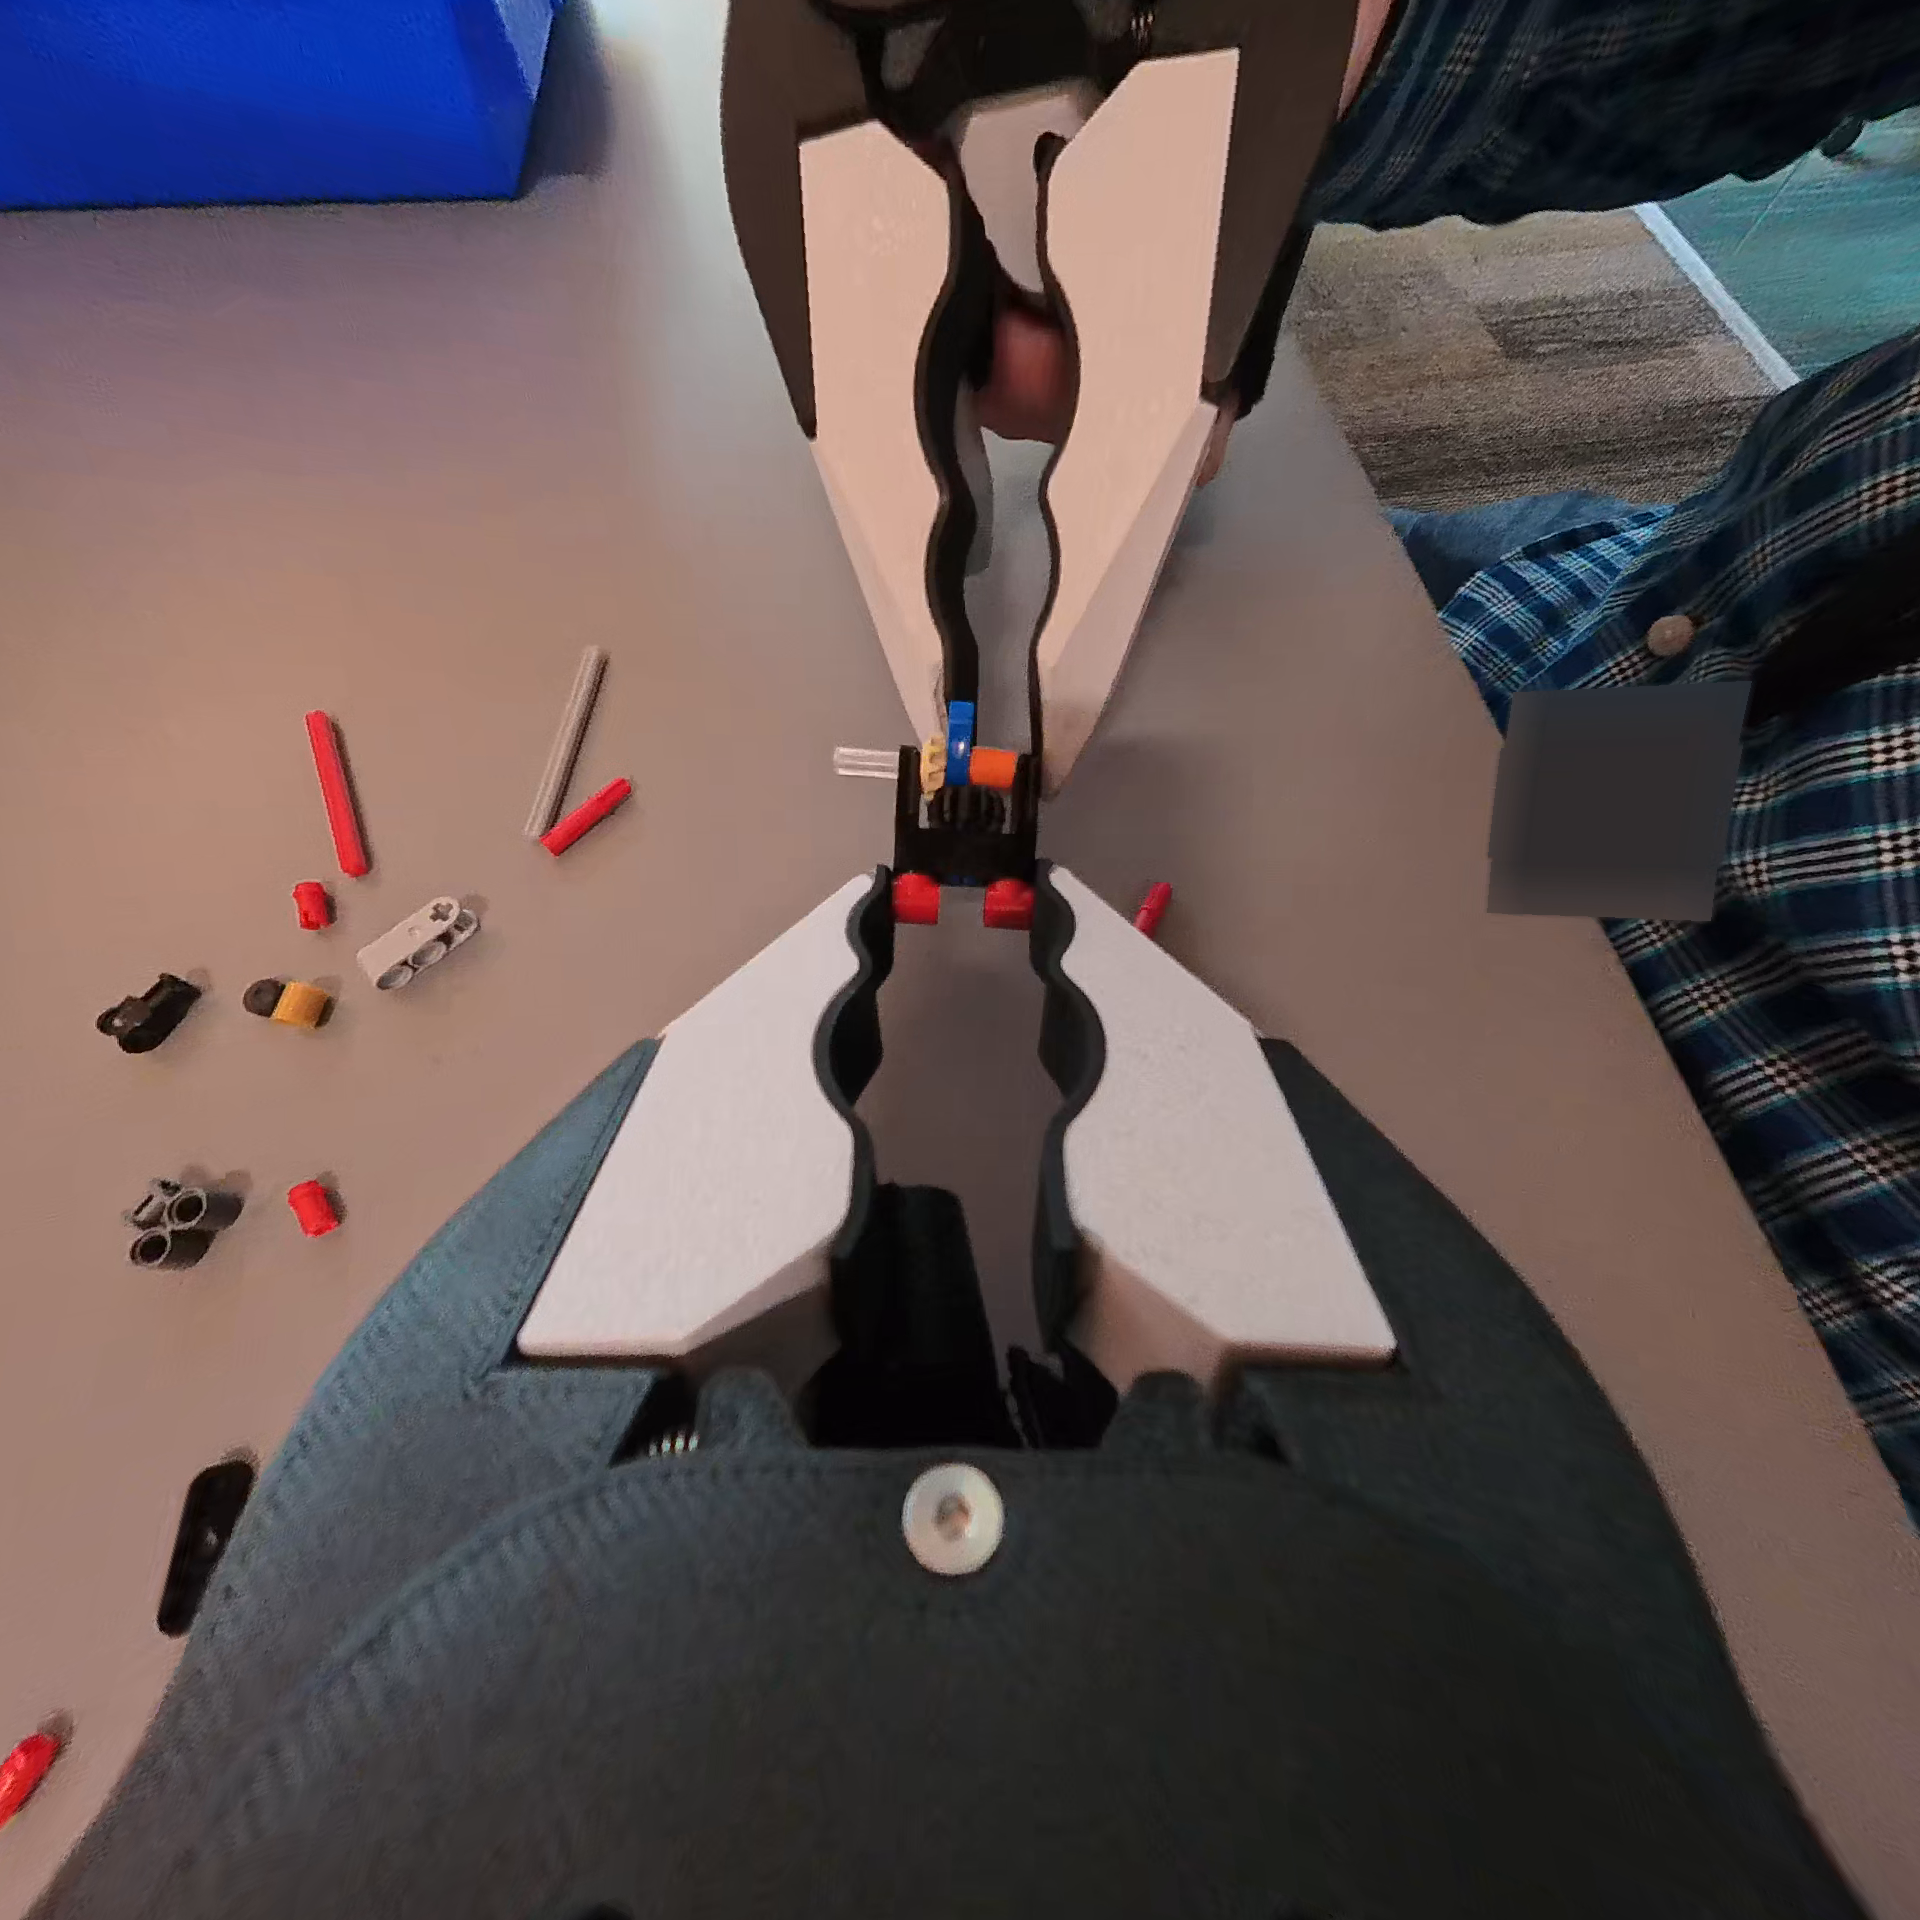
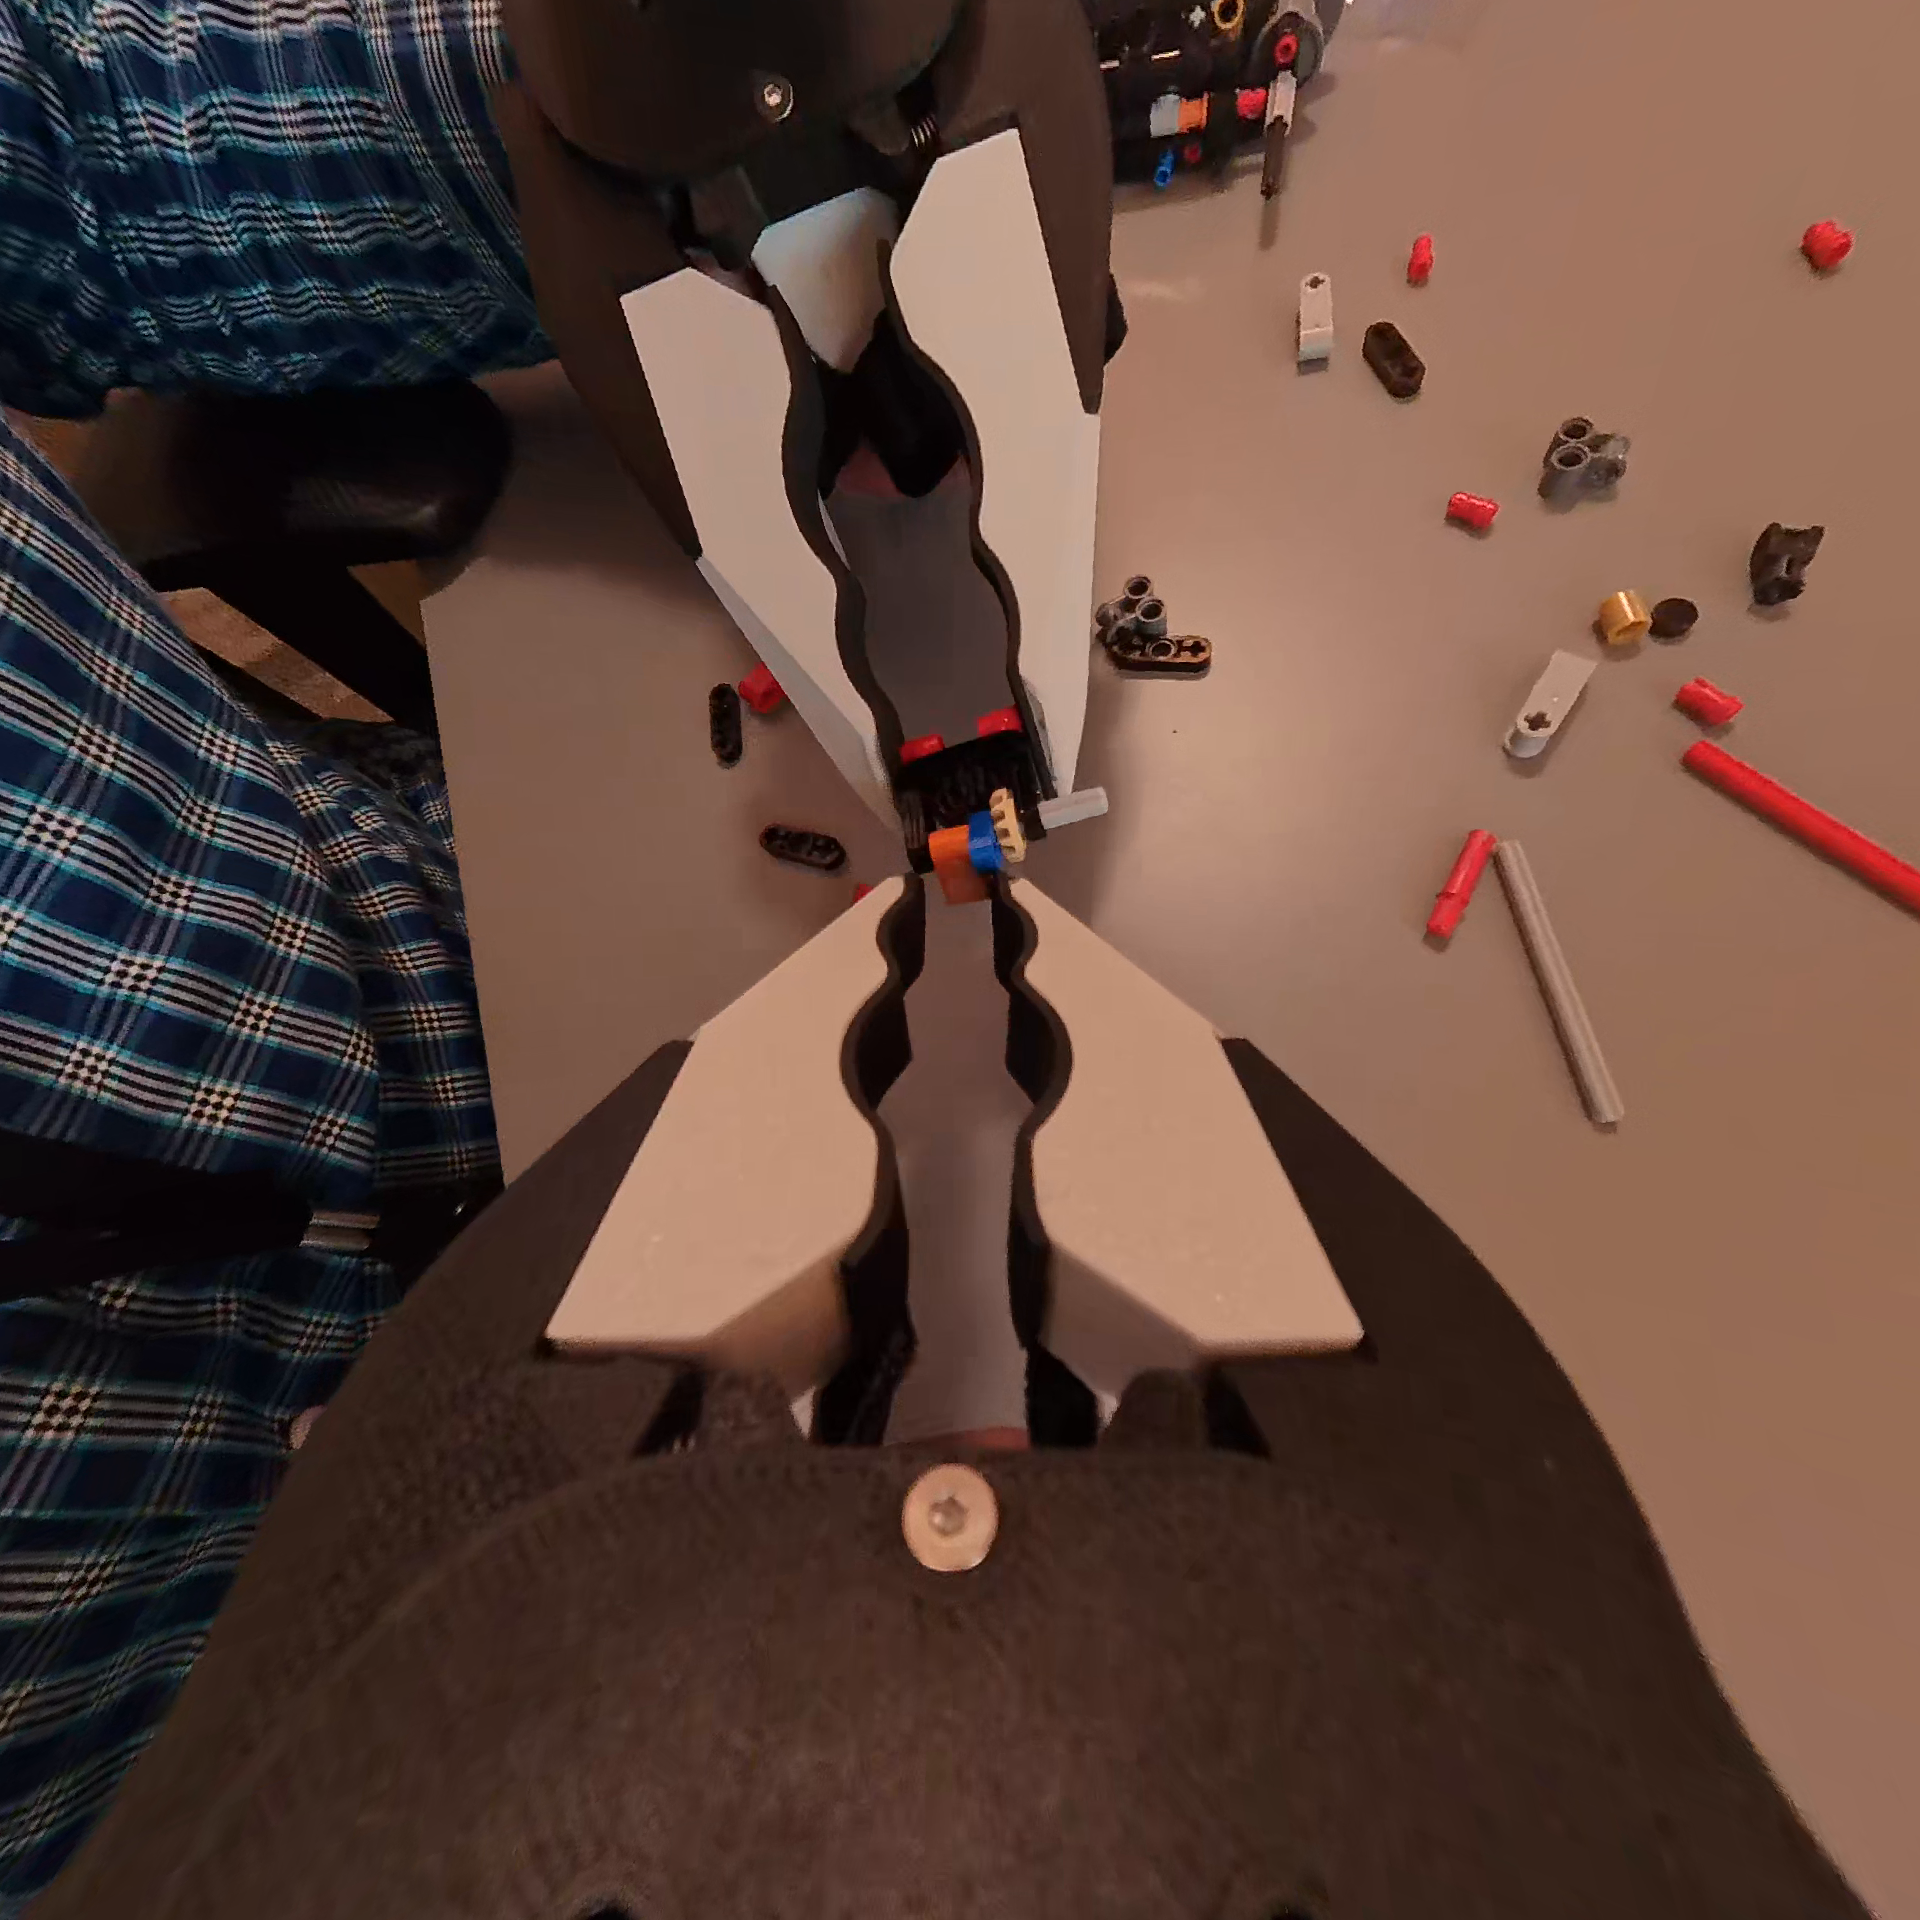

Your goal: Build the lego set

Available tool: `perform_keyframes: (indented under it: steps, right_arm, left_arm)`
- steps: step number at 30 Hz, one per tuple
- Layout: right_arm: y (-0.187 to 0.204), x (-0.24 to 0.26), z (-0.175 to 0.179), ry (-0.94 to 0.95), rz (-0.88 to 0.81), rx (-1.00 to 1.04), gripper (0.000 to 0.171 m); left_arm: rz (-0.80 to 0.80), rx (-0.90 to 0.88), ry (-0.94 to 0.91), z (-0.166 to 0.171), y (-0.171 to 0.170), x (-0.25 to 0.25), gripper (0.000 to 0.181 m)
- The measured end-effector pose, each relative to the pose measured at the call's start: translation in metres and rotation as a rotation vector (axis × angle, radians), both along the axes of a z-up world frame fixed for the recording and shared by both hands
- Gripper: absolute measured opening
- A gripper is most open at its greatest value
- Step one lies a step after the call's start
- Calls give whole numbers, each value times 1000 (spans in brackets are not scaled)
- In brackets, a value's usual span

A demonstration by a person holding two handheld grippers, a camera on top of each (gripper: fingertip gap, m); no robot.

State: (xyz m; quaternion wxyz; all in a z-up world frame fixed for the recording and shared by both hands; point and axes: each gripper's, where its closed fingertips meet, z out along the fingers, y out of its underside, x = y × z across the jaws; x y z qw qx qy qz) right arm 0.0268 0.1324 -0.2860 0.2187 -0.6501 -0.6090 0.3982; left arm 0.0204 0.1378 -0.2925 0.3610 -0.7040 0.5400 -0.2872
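Observation:
A small black Lego frame (image 1: 966,836) with two red pins (image 1: 914,899) hangs above the table between my two grippers, which face each other. My left gripper (image 1: 964,891) is shut on the frame's sides at the red-pin end. A pale axle (image 1: 862,761) crosses the far end and carries a tan gear (image 1: 935,767), a blue piece (image 1: 961,732) and an orange bush (image 1: 992,767). My right gripper (image 2: 958,896) is shut around the orange bush (image 2: 951,857) and blue piece (image 2: 985,840). In the right wrist view the left gripper (image 2: 966,774) holds the frame (image 2: 961,784).
Loose pieces lie on the grey table: a long red axle (image 1: 335,795), a grey axle (image 1: 566,743), red pins, grey and black connectors (image 1: 421,940). A blue box (image 1: 260,94) stands far left. A part-built model (image 2: 1205,83) stands behind. A plaid sleeve (image 1: 1714,727) and the table edge (image 1: 1455,644) lie right. The tips of both grippers are at nearly the same place.

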Motion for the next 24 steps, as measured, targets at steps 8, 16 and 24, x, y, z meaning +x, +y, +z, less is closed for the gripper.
perform_keyframes:
  steps: [8,16,24]
  right_arm:
    - [8,-2,-8,-3,-25,14,12]
    - [10,-3,-19,-39,-28,4,14]
    - [12,-4,-26,-87,-17,0,17]
  left_arm:
    - [2,37,27,-5,9,-3,25]
    - [-15,47,104,-17,13,-6,25]
    - [-31,45,156,-25,15,-9,25]
